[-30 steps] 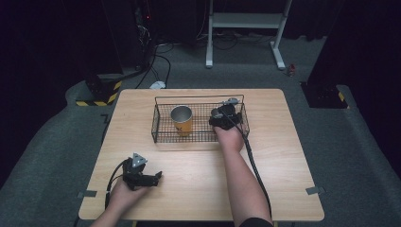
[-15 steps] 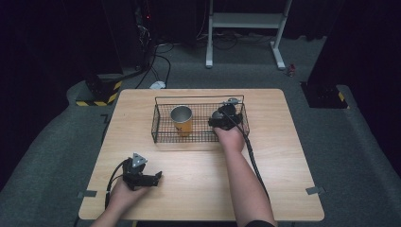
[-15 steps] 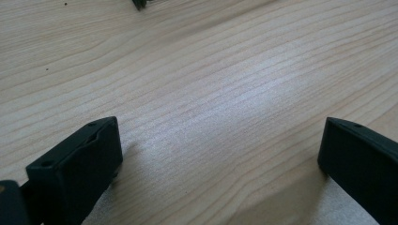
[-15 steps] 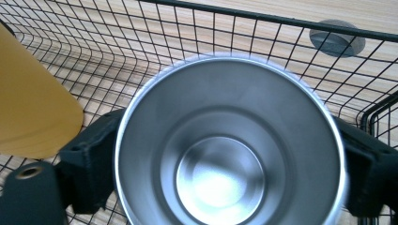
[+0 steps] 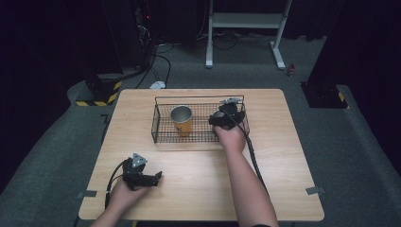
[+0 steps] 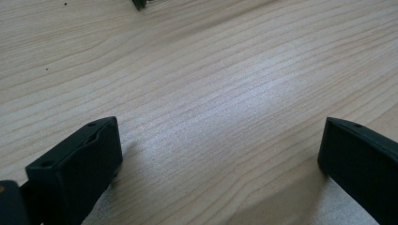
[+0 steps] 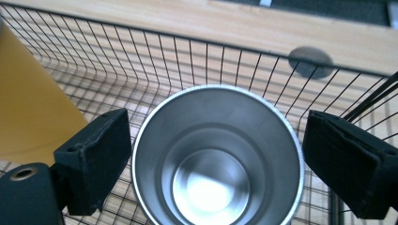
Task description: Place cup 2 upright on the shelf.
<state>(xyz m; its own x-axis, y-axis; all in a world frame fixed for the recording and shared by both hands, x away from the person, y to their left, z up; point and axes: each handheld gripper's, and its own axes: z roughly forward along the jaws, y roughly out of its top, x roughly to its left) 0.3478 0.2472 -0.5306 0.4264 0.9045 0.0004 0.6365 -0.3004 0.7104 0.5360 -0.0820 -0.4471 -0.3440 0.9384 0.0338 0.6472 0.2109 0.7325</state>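
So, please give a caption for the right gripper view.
Open claw straddling a steel cup inside the wire basket.

One table [image 5: 198, 189], light wood. One wire basket [image 5: 163, 134] stands on it. Cups counted: two, both inside the basket. One is a yellow cup [image 5: 182, 120] with a metal rim; the other is a steel cup [image 7: 217, 159], upright, seen from above in the right gripper view. Grippers counted: two, one per hand. The left gripper [image 5: 153, 177] lies low on the table, jaws apart, bare wood between them. The right gripper [image 7: 217, 154] is at the basket, jaws spread either side of the steel cup. Two forearms enter from the near edge.
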